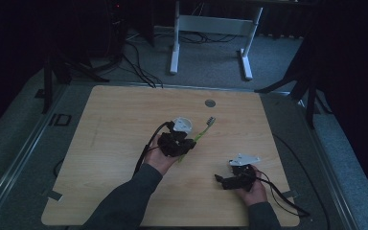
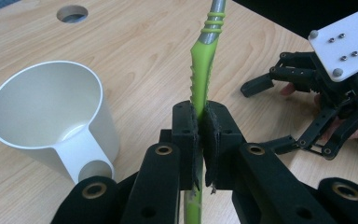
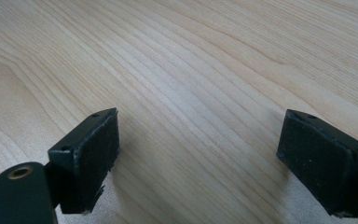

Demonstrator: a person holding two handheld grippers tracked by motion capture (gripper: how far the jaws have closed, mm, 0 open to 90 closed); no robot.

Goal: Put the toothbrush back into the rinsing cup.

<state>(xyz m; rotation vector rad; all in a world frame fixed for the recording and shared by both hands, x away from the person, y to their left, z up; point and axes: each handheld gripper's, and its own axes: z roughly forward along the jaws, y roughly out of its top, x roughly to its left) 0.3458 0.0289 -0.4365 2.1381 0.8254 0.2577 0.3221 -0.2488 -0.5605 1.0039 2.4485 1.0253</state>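
Note:
A green-handled toothbrush [image 2: 202,65] runs straight up between my left gripper's [image 2: 200,140] jaws, which are shut on its handle. In the high view the toothbrush [image 1: 202,132] points toward the far right, its grey head off the gripper [image 1: 184,143]. A white cup [image 2: 51,119] with a handle stands just left of the jaws; in the high view the cup [image 1: 182,124] sits right behind the left gripper. My right gripper [image 3: 198,158] hovers over bare wood with its jaws wide apart and nothing between them. It rests near the front right of the table [image 1: 225,181].
A round grommet hole [image 1: 210,103] lies at the far middle of the wooden table [image 1: 120,124]. A white desk frame [image 1: 211,33] stands on the carpet beyond. Cables trail from both grippers toward the front edge.

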